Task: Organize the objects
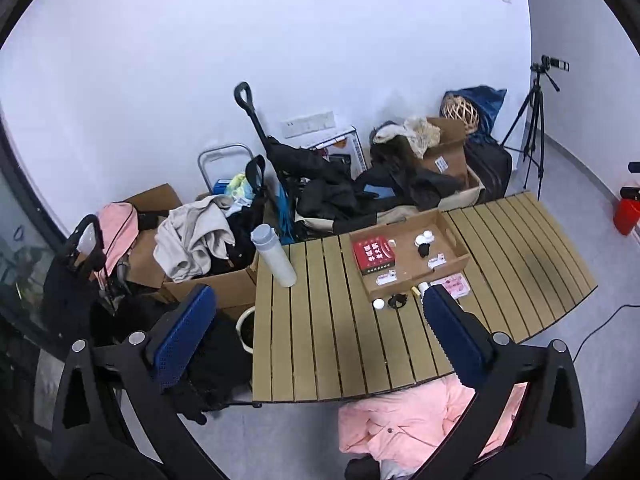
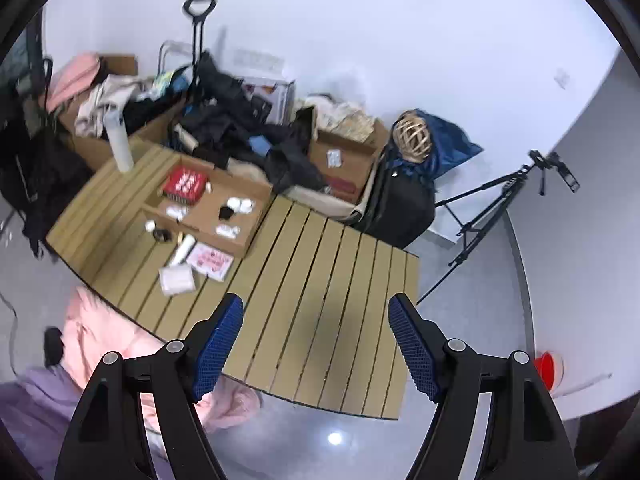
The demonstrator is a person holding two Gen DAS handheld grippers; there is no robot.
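Grippers hang above the slatted table (image 1: 320, 320), the left gripper (image 1: 316, 320) with jaws wide apart and empty, the right gripper (image 2: 316, 344) likewise parted on nothing, while the cardboard tray (image 1: 456, 248) with its red box (image 1: 374, 254) sits mid-frame.

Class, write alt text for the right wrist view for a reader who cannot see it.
Two open blue-padded gripper fingers hang empty above a slatted wooden table. At its far left end a shallow cardboard tray holds a red box and small white items; more lie loose beside it. Behind are cluttered boxes and a tripod.
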